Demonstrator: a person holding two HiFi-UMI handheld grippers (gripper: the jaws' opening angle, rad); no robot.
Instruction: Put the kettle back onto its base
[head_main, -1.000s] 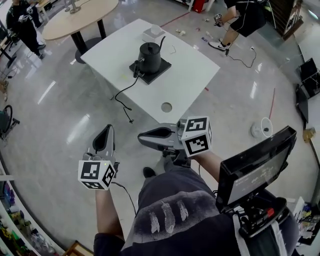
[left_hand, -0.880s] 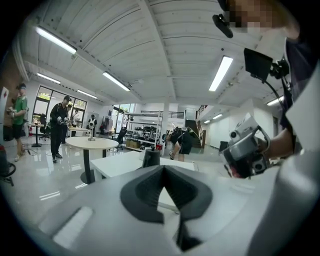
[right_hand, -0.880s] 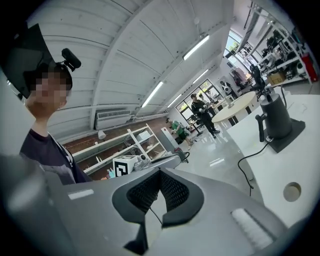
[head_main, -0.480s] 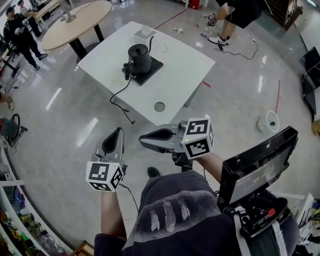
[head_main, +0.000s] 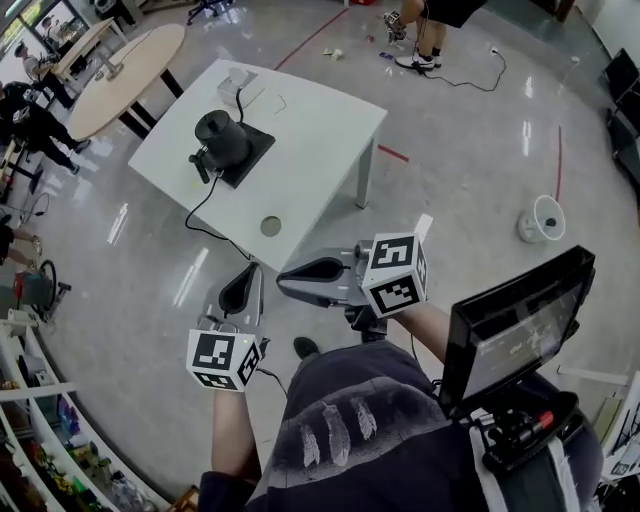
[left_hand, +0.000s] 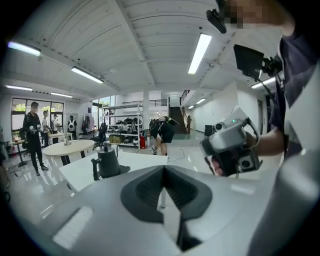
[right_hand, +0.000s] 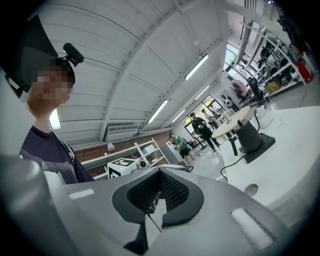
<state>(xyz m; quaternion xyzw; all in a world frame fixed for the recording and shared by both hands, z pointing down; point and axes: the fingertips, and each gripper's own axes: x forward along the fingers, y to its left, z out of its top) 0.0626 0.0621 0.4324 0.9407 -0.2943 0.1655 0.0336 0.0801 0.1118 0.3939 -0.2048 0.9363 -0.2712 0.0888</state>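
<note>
- The glossy grey floor (head_main: 480, 150) fills most of the head view, with other people standing at its far edges.
- A white table (head_main: 310, 130) stands ahead of the person, well apart from both tongs.
- A round wooden table (head_main: 120, 75) stands beyond it, to the left.
- A dark screen (head_main: 520, 330) sits on the rig at the person's right side.
- The right tongs (head_main: 285, 273) are held level and point left across the body. Their jaws are pressed together with nothing between them.
- The left tongs (head_main: 240, 285) point forward toward the white table. Their jaws are also fully closed and empty.
- The black kettle (head_main: 222, 130) stands upright on its flat black base (head_main: 252, 148), near the table's left side, with its handle toward the person.
- A small white box (head_main: 240, 82) lies at the table's far corner, behind the kettle.
- A black cable (head_main: 205, 205) runs from the base over the table's edge to the floor.
- A round hole (head_main: 271, 226) shows in the tabletop near its closest corner.
</note>
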